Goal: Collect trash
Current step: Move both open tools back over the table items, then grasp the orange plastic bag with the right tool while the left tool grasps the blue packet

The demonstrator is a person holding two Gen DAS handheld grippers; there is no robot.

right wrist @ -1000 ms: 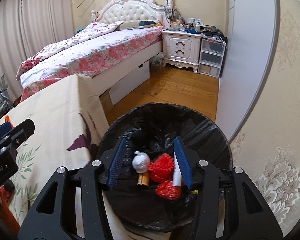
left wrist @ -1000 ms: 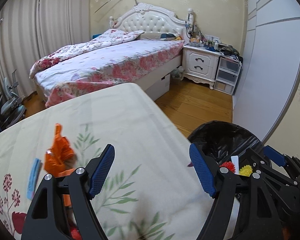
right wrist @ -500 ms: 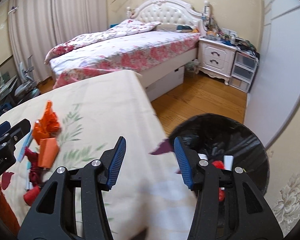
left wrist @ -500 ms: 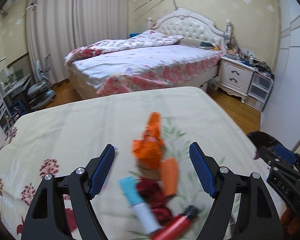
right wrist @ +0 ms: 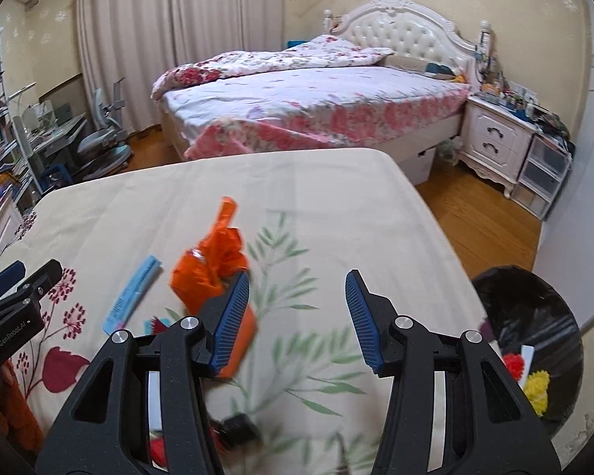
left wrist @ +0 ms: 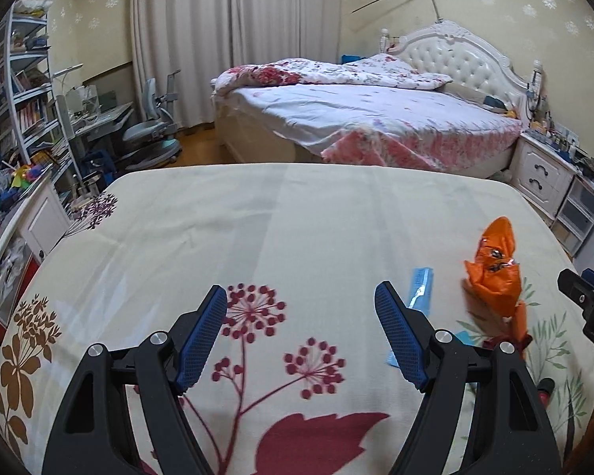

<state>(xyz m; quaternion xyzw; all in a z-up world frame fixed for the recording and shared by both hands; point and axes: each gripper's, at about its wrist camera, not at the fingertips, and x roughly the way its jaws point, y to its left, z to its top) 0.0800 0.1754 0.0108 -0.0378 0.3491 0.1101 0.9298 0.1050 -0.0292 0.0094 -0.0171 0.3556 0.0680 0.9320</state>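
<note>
- Right now left gripper is spread wide, nothing between its fingers, hovering above the floral tablecloth.
- Right gripper is also spread apart and holds nothing; only cloth with green leaf print lies between its fingers.
- Crumpled orange wrapper sits just ahead-left of the right gripper's left finger, partly hidden behind that fingertip; from the left wrist view the same wrapper is off to the right of the left gripper, past its right finger.
- Blue paper strip lies flat on the cloth, left of the orange wrapper, between the two grippers; in the left view it shows just beyond the right fingertip.
- Orange block is directly behind the right gripper's left finger, mostly covered by it.
- Red bits and a dark cap-like piece lie under the right gripper's body, blurred, cannot tell what they are.
- Black-lined trash bin stands on the floor to the right of the right gripper, beside the table edge; red and yellow fuzzy pieces and a white strip are inside.
- Bed and white nightstand are far ahead.
</note>
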